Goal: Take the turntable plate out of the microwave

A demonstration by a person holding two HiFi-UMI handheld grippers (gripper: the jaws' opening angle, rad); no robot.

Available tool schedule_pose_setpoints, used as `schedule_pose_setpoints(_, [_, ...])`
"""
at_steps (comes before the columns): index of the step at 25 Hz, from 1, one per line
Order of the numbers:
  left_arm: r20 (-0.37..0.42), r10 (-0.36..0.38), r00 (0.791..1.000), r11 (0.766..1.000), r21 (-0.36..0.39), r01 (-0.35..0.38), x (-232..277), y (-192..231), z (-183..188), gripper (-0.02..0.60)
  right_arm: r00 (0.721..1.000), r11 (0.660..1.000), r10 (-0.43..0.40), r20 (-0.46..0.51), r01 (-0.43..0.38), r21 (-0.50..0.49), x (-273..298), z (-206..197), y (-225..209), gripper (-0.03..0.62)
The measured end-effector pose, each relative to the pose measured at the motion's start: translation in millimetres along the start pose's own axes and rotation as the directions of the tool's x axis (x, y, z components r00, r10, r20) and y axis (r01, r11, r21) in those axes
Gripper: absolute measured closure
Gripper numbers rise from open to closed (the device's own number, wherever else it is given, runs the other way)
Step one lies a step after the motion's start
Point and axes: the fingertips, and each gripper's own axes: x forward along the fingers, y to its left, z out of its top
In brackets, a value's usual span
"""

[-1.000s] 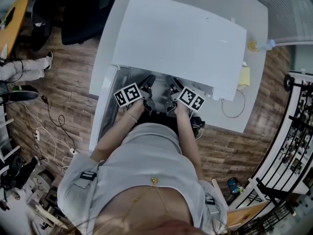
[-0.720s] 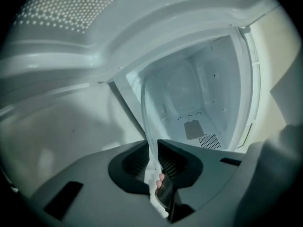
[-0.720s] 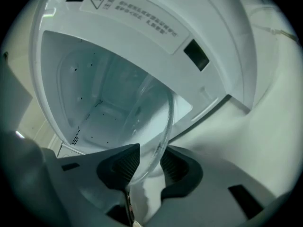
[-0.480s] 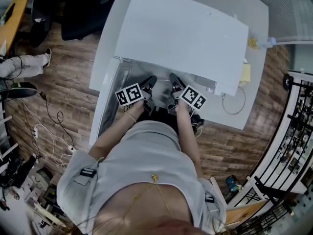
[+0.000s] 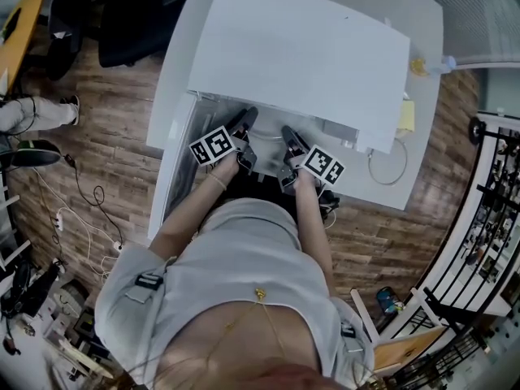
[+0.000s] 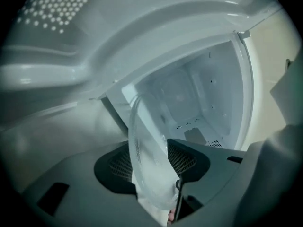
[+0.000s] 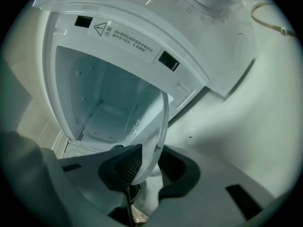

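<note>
I've got the clear round glass turntable plate sitting btwn both tools at the mouth of the boxy white microwave, just in front of its cavity. The plate is smooth and see-through, w/ a raised rim and fine moulded marks along the edge.

Left gripper view: the left gripper has jaws apart, and they've just been opening. The plate rim runs btwn the black cross-hatched pads, which aren't pinching it.

Right gripper view: the right gripper has just been closing. Its ribbed black pads are clamped on the plate's lower rim, approx 6 o'clock of the disc.

Only the left gripper view gives me the dotted mesh screen of the open microwave door, at 11 o'clock. Only the right gripper view gives me the pale warning label strip on the cavity frame, near 11 o'clock. Both show glossy white cavity walls w/ small vent holes.

Head view adds the wider scene:
- the microwave's flat matte top
- the door swung out at 8 o'clock of the box
- the rounded white table
- the brown wood-plank floor
- the left gripper and right gripper side by side at the opening

I can't pick the plate out there.
</note>
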Motion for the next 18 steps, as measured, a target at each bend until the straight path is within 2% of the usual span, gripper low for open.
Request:
schedule_pose_setpoints(5, [0.019,-0.062,0.998,0.998,-0.027,0.062,10.9,-6.4,4.1,0.374,1.000,1.000,0.017,-0.005,-0.017,0.011,-1.5,-1.8,2.8,0.489])
schedule_pose_setpoints(7, [0.025,-0.064,0.998,0.996,-0.056,0.065,13.8,-4.6,4.2,0.377,0.999,0.999,0.031,-0.006,-0.031,0.025,-1.3,-3.8,3.6,0.493])
schedule_pose_setpoints(10, [0.047,-0.064,0.997,0.992,-0.104,0.068,13.0,-0.3,2.7,0.477,0.999,0.999,0.042,-0.010,-0.041,0.025,-1.3,-6.0,2.4,0.496])
schedule_pose_setpoints(15, [0.062,-0.107,0.992,0.961,-0.248,0.119,7.3,-2.1,-2.2,0.515,1.000,0.996,0.029,-0.008,-0.030,-0.080,0.0,2.3,1.8,0.444])
schedule_pose_setpoints(18, [0.062,-0.122,0.991,0.956,-0.261,0.134,3.7,-4.5,-5.2,0.520,0.998,0.997,0.056,0.033,-0.054,-0.063,-2.2,13.5,2.7,0.416])
